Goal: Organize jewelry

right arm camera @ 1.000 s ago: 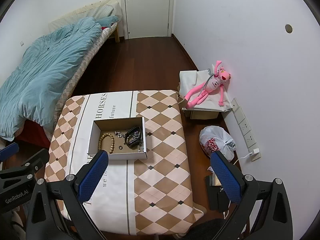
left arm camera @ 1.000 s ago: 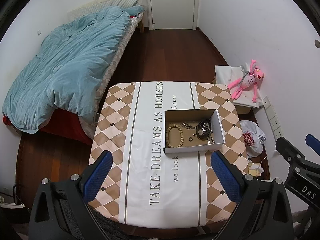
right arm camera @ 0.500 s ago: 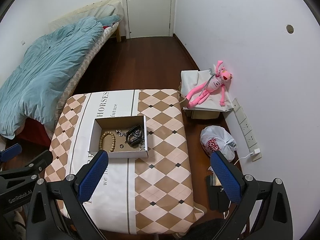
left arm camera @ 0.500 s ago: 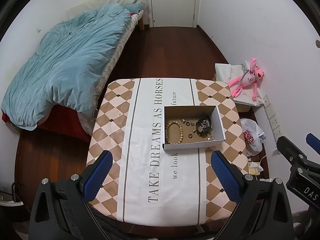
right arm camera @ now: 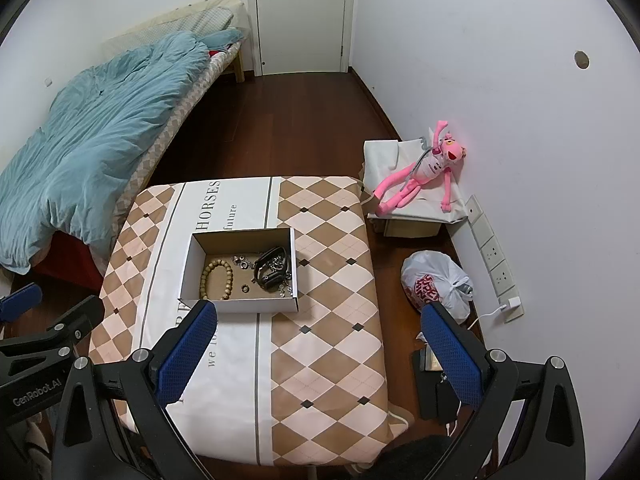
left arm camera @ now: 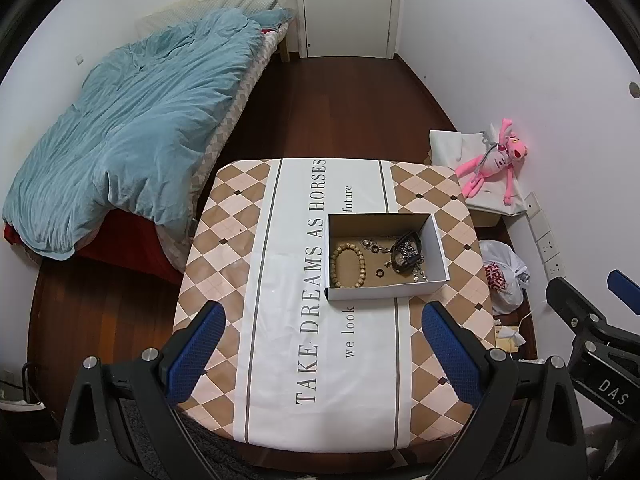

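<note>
An open cardboard box (left arm camera: 437, 240) (right arm camera: 188, 260) sits on the table with the checked cloth (left arm camera: 224, 248) (right arm camera: 332, 320). In it lie a wooden bead bracelet (left arm camera: 347, 265) (right arm camera: 217, 279), a black strap bracelet (left arm camera: 405, 256) (right arm camera: 271, 267), a silver chain (left arm camera: 372, 245) (right arm camera: 241, 261) and a small ring (left arm camera: 379, 273) (right arm camera: 245, 289). My left gripper (left arm camera: 323, 356) is open and empty, high above the table's near side. My right gripper (right arm camera: 320, 354) is open and empty, high above the table's right part.
A bed with a blue duvet (left arm camera: 132, 136) (right arm camera: 92, 128) stands left of the table. A pink plush toy (left arm camera: 494, 162) (right arm camera: 424, 168) lies on a covered box by the right wall. A white plastic bag (left arm camera: 502, 274) (right arm camera: 436, 284) lies on the floor. A door (right arm camera: 302, 12) is at the back.
Both grippers have drifted slightly back from the table; the box sits a little farther up in both views. Both stay open and empty.
</note>
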Demonstrator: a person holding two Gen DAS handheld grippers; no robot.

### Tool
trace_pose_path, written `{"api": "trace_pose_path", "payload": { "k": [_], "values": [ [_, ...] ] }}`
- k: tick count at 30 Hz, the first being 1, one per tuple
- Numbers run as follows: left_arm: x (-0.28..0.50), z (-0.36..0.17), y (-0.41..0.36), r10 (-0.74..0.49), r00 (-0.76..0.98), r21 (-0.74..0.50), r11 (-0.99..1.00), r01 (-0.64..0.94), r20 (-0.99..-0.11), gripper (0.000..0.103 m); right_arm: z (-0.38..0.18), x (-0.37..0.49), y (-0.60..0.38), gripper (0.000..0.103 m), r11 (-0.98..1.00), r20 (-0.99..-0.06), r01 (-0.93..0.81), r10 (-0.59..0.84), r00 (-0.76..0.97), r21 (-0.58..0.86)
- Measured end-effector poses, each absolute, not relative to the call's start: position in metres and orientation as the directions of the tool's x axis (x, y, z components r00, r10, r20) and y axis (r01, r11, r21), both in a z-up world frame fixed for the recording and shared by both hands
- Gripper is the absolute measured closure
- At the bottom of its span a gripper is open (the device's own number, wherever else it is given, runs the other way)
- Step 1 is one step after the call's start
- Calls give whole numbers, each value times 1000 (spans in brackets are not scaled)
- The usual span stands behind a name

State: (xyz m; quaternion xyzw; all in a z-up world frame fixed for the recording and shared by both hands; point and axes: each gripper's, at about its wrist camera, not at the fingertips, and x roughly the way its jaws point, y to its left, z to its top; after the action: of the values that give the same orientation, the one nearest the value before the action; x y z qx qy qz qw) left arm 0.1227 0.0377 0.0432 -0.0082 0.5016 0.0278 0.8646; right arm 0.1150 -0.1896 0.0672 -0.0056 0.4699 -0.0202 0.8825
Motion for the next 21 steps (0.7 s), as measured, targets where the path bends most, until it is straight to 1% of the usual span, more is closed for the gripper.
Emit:
{"api": "trace_pose_path", "payload": {
  "k": [21],
  "values": [
    [121,52,33,41,509,15,998,-54,-860,3,69,114,-189,0,999,-830,25,-42,556,-34]
  ]
}}
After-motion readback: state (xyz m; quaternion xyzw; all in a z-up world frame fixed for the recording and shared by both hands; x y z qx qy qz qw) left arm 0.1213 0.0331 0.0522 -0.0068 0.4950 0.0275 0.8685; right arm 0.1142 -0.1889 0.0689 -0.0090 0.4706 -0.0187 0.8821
